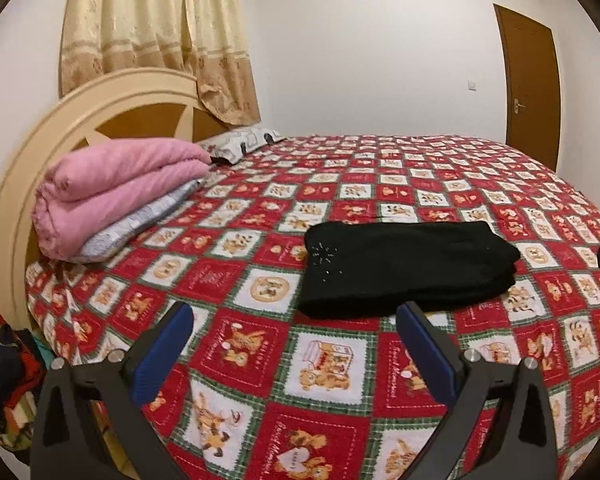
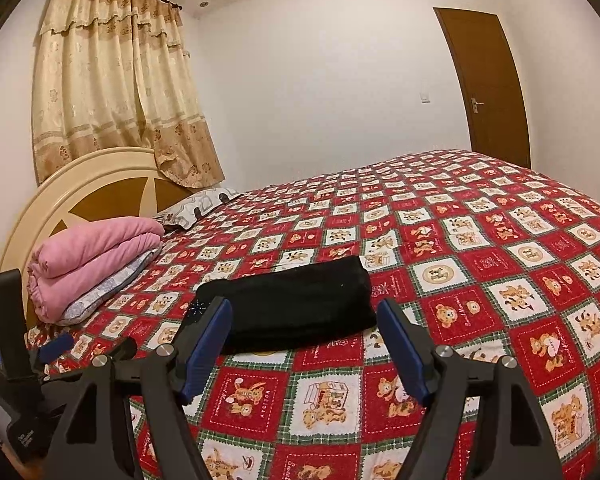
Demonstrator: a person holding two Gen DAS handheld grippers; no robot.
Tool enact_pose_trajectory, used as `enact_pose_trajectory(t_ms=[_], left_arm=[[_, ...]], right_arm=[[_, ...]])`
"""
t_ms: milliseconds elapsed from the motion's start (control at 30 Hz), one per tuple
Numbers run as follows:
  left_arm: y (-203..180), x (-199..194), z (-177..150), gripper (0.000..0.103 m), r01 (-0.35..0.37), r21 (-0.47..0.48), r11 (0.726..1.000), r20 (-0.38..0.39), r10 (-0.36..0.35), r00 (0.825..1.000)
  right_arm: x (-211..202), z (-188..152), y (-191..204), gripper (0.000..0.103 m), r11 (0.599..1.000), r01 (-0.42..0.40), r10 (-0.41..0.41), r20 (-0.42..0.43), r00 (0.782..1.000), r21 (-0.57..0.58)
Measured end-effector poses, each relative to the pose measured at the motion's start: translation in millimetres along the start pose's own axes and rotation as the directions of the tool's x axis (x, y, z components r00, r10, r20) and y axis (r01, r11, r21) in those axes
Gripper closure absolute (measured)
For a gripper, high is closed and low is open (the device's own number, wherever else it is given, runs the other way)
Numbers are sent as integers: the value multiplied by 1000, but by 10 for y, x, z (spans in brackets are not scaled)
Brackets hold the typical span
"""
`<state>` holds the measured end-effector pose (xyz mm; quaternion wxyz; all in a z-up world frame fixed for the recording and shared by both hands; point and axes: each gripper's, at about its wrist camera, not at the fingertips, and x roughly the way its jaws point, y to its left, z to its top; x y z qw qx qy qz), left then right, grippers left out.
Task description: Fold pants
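Pants (image 1: 408, 268): black, lying on the bed (image 1: 340, 380) as a compact rectangular bundle, layers stacked at the right-hand edge; small pale specks near one corner, nature unclear. They sit towards the near side of the bed, well apart from the headboard end.
Left gripper (image 1: 294, 344): spread wide, nothing between the blue pads, hovering above the bedspread just short of the bundle's near edge.
Right gripper (image 2: 304, 336): likewise wide apart and empty, lined up on the bundle, not touching it.
Task stage: judged largely done; the bundle looks folded, perhaps one more fold or a tidy-up left.
Handling: soft, light, limp cloth by the look of it; no stiffness, will sag and slide open if lifted by one layer. Nothing fragile.
Where to hold: pinch through all stacked layers at an edge or corner, one gripper each end, so the fold stays together.
Risk: catching the bedspread along with the cloth, since both are soft and lie flat together.
Surroundings: pink blanket (image 1: 116, 196) folded over a grey quilt (image 1: 140, 224) near the headboard (image 1: 80, 120); patterned pillow (image 1: 240, 144) behind it; curtain (image 1: 156, 40), door (image 1: 532, 80).
Obstructions: none near the bundle; the bedspread around it lies free on all sides.
Off-bed: heap of mixed clothes (image 1: 4, 376) at lower left, out of reach of the work.
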<state>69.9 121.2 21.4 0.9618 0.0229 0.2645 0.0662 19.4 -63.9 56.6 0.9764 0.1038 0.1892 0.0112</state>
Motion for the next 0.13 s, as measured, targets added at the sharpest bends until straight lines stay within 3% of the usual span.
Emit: enact_pose_trajectory(t_ms=[133], left_arm=[[2, 23, 3, 0, -4, 0, 1000, -10, 4, 1000]], right_arm=[[12, 2, -10, 26, 1000, -5, 5, -8, 1000, 9]])
